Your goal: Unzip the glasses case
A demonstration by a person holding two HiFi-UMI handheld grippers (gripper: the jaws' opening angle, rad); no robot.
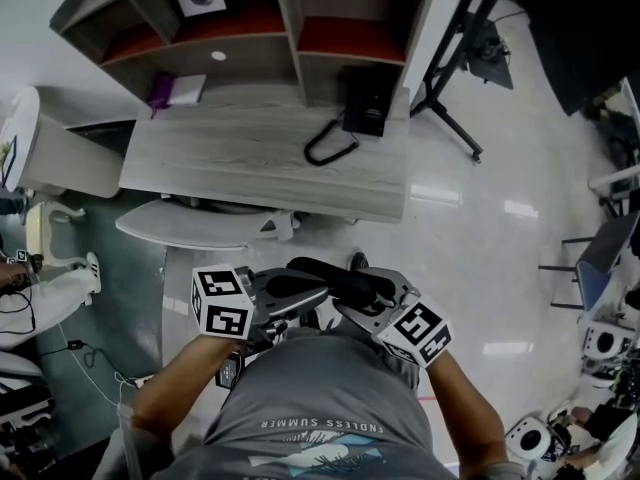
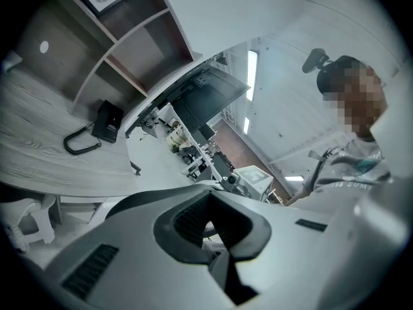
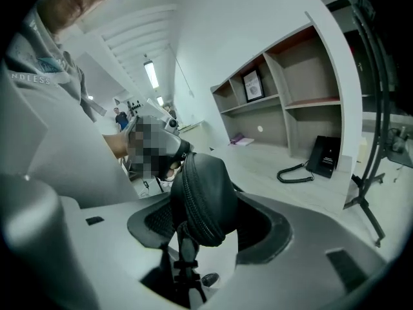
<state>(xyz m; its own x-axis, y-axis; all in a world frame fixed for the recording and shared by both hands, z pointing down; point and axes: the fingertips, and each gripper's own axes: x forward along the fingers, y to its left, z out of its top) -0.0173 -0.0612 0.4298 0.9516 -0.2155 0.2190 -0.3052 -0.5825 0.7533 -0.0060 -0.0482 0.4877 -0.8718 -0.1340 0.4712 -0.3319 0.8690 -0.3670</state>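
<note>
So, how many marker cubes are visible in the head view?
2. One marker cube sits left of the glasses case, the other right of it. None seem hidden.

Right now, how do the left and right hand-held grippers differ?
The left hand-held gripper has its jaws together; the right hand-held gripper has them apart. The left's jaws hold nothing that shows; the right's clamp the black glasses case, its zipper pull hanging below. Both bear a marker cube.

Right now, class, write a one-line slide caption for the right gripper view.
Right gripper grips a black zipped glasses case between its jaws, desk and shelves behind.
</note>
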